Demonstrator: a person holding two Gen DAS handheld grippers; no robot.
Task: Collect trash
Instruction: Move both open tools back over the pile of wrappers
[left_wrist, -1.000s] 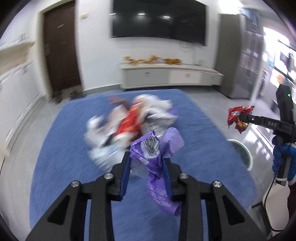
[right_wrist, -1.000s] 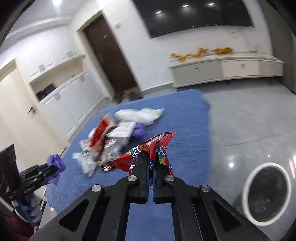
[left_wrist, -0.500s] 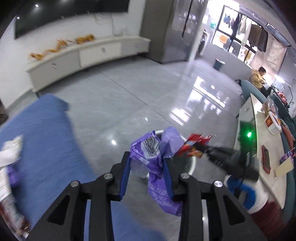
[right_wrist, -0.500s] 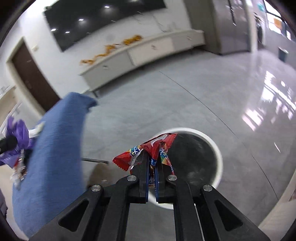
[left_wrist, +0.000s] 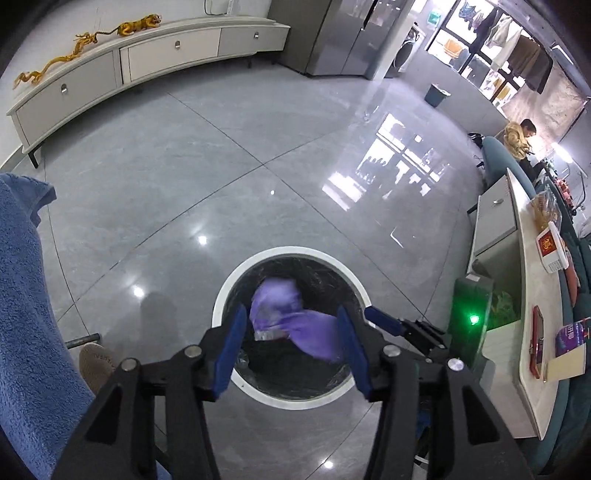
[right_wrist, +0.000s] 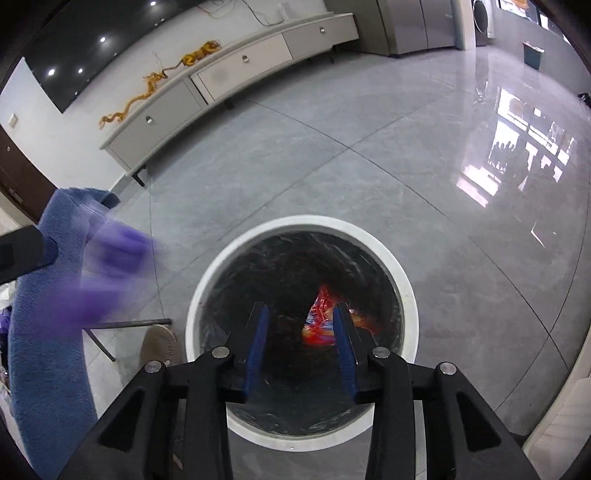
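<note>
A round white-rimmed trash bin with a black liner stands on the grey floor; it also shows in the right wrist view. My left gripper is open above the bin, and the purple wrapper is loose and falling between its fingers. My right gripper is open over the bin, and the red snack bag is dropping inside. In the right wrist view the purple wrapper is a blur at left. The right gripper's fingers show at the bin's right rim.
A blue rug lies left of the bin, also in the right wrist view. A slippered foot stands by the bin. A white low cabinet lines the far wall. A counter with items is at right.
Both grippers swung from the rug to over the bin and opened. The purple wrapper and the red snack bag left the fingers and are falling into the bin.
</note>
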